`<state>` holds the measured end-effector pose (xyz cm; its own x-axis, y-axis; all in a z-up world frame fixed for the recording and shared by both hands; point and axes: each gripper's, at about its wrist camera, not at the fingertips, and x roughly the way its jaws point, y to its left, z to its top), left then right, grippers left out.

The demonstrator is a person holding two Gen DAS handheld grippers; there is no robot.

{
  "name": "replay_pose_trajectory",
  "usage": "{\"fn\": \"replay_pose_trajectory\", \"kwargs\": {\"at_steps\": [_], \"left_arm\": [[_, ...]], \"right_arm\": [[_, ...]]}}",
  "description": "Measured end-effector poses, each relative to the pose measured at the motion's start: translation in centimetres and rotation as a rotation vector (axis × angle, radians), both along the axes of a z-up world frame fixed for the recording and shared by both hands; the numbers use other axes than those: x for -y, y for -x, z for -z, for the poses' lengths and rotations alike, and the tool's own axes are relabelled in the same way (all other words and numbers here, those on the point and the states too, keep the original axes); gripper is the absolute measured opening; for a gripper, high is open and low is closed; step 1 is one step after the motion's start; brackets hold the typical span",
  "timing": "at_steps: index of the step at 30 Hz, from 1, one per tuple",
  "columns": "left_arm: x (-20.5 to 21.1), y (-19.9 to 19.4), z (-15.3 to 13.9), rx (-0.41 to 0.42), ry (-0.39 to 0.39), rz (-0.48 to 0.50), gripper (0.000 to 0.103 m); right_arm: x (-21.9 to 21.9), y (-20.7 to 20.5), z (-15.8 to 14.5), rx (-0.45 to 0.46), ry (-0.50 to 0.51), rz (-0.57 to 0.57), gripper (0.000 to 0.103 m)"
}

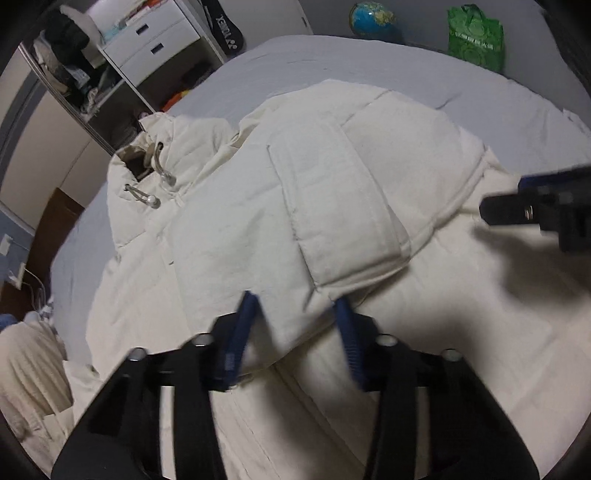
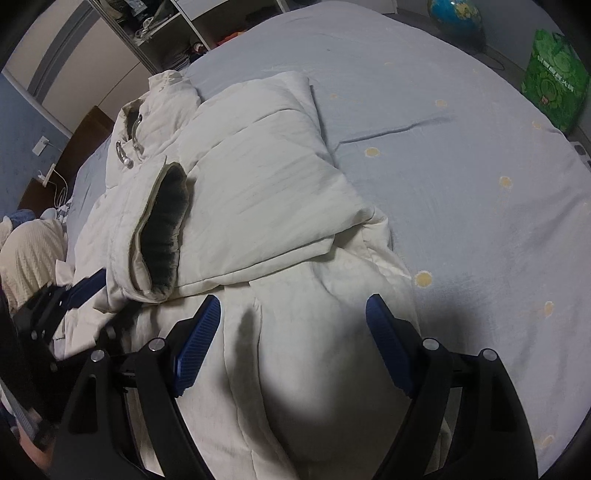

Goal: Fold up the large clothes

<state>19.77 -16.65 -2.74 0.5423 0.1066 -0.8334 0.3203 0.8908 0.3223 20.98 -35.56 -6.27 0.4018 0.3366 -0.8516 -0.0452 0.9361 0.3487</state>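
Observation:
A white puffer jacket (image 1: 229, 229) lies spread on a bed with a pale blue sheet (image 1: 295, 70), its hood and drawcords (image 1: 147, 195) at the upper left. One sleeve (image 1: 332, 206) is folded across the chest. Its cuff end fills the gap between the blue pads of my left gripper (image 1: 295, 299), which is shut on it. In the right wrist view the cuff's dark lining (image 2: 166, 221) gapes beside the left gripper (image 2: 85, 288). My right gripper (image 2: 293, 299) stands open just above the jacket's lower body (image 2: 314, 350), nothing between its fingers. It also shows blurred as the right gripper (image 1: 495, 210) at the jacket's right edge.
A green bag (image 2: 554, 85) and a globe (image 2: 456, 14) stand beyond the bed's far side. White drawers (image 1: 155, 48) and open shelves stand at the far left. A beige knitted blanket (image 2: 29, 251) lies left of the jacket. Bare sheet (image 2: 461, 184) stretches to the right.

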Motion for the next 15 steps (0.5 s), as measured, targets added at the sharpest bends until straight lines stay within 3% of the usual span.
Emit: {"fn": "replay_pose_trajectory", "kwargs": {"at_steps": [3, 6, 12, 15], "left_arm": [[-0.9, -0.1, -1.8, 0.033, 0.071, -0.019, 0.021], [-3.0, 0.3, -4.4, 0.100, 0.150, -0.083, 0.020], [-8.4, 1.2, -7.9, 0.204, 0.222, -0.231, 0.019], [-11.5, 1.3, -8.2, 0.205, 0.259, -0.319, 0.019]], "right_arm": [[-0.3, 0.2, -0.2, 0.014, 0.017, -0.008, 0.077], [-0.6, 0.6, -0.5, 0.028, 0.034, -0.019, 0.077], [-1.1, 1.2, -1.5, 0.083, 0.053, -0.030, 0.077], [-1.2, 1.3, -2.0, 0.103, 0.051, -0.028, 0.077]]}}
